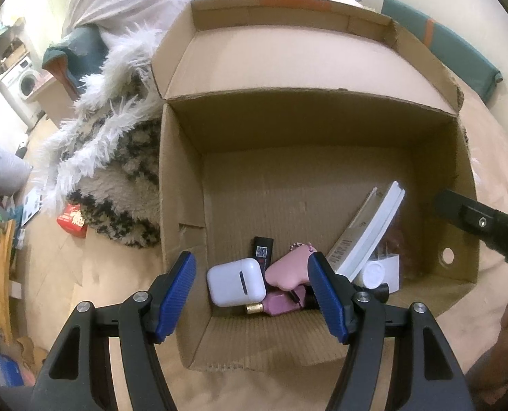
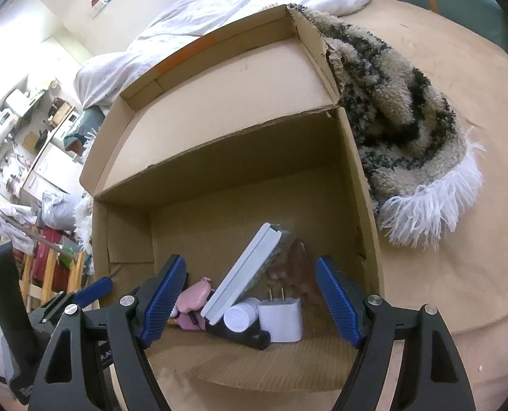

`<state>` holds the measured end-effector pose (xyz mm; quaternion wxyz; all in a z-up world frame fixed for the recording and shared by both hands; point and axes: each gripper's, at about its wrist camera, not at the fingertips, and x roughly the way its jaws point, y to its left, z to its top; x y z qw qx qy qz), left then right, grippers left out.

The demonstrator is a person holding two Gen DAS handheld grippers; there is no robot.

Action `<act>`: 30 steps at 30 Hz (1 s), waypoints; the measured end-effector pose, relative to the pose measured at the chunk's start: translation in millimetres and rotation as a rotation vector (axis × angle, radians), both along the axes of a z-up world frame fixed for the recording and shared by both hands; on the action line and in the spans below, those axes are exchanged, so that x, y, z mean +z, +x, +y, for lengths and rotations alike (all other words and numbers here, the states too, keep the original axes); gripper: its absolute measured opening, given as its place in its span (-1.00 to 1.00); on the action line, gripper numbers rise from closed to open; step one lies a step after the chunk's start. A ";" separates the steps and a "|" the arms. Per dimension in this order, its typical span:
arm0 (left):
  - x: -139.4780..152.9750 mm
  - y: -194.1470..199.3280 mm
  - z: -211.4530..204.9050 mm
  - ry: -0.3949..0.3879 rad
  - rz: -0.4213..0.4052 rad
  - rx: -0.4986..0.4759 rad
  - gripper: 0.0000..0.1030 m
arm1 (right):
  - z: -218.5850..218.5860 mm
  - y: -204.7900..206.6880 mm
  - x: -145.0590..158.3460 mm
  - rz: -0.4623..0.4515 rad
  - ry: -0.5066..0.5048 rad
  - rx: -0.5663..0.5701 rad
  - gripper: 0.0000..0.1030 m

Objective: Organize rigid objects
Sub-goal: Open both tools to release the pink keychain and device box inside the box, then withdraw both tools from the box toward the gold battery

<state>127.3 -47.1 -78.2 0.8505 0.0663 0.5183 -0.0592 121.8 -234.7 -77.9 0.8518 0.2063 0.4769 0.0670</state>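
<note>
**Both grippers open over box, small items piled at near wall**

Risks first. Left gripper (image 1: 252, 294) hangs w/ jaws about halfway apart, nothing held; its pads straddle the white earbud case (image 1: 236, 286) and pink heart-shaped piece (image 1: 286, 271) w/o touching. Closing from here could pinch two things at once, since the pile is packed tight. The case is smooth, rounded, glossy: prob slips from ribbed pads if caught off-centre. Right gripper (image 2: 250, 299) is wide open, also empty. Below it a flat white slab (image 2: 242, 274) leans tilted on a white cap (image 2: 238, 316) and a black piece; a nudge would likely topple it onto the white plug adapter (image 2: 281, 320), prongs up.

Materials: cardboard box (image 1: 182, 185) is corrugated, matte, one near-edge torn. Task items sit along its near wall, toward the near right corner; rest of floor bare. Pink bottle (image 1: 281, 303) w/ gold neck lies on its side. Black stick w/ QR label (image 1: 263, 251) behind. Brownish clear wrap in right corner, contents unclear. Shaggy rug (image 2: 401, 113) just beside box.
</note>
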 end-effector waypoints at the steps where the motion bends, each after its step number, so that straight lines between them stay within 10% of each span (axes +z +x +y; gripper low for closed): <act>1: 1.3 -2.2 0.9 0.001 -0.002 0.000 0.26 | -0.9 -2.5 1.2 -0.001 0.000 0.000 0.61; 30: -14.2 -73.2 50.8 -0.080 0.092 0.154 0.30 | -26.9 -99.0 -16.2 0.124 0.071 -0.076 0.60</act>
